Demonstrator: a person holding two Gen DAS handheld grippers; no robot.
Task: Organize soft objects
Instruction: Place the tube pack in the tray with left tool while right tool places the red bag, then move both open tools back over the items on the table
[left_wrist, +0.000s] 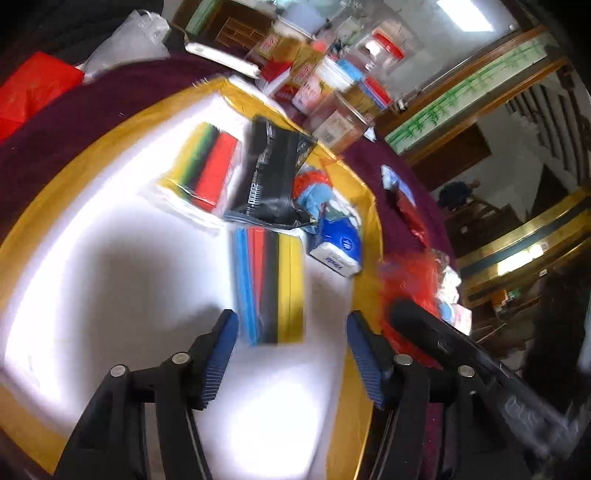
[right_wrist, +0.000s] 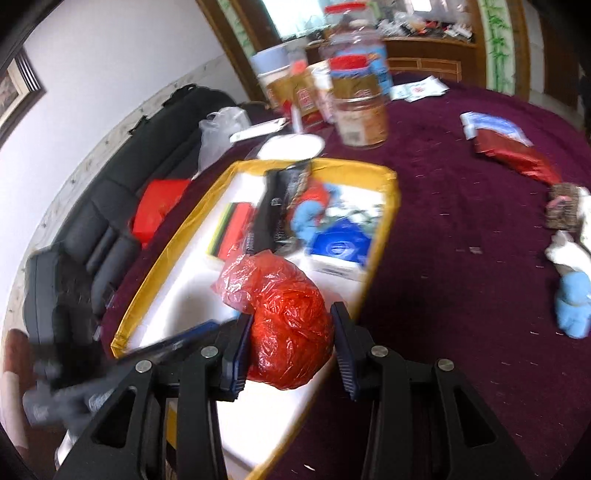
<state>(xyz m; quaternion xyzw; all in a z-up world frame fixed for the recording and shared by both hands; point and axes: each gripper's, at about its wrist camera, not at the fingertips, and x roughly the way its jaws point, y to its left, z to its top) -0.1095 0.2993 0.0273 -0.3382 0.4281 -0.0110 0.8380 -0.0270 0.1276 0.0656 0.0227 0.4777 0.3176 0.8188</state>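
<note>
A white tray with a yellow rim (left_wrist: 74, 177) (right_wrist: 173, 236) lies on the maroon table. In it are two striped coloured packs (left_wrist: 269, 284) (left_wrist: 207, 170), a black pouch (left_wrist: 273, 177) (right_wrist: 273, 214), a blue tissue pack (left_wrist: 340, 251) (right_wrist: 340, 243) and a blue and red soft toy (left_wrist: 314, 188). My left gripper (left_wrist: 291, 315) is open low over the tray. The nearer striped pack's end reaches between its fingers without touching the pads. My right gripper (right_wrist: 291, 314) is shut on a crumpled red plastic bag (right_wrist: 291, 325) (left_wrist: 406, 288) above the tray's near edge.
Jars and boxes (right_wrist: 362, 103) crowd the table's far side. On the cloth to the right lie a red foil pouch (right_wrist: 517, 155), a brown bundle (right_wrist: 561, 210), a white soft item (right_wrist: 565, 247) and a blue soft toy (right_wrist: 572, 306). A black sofa (right_wrist: 110, 206) stands to the left.
</note>
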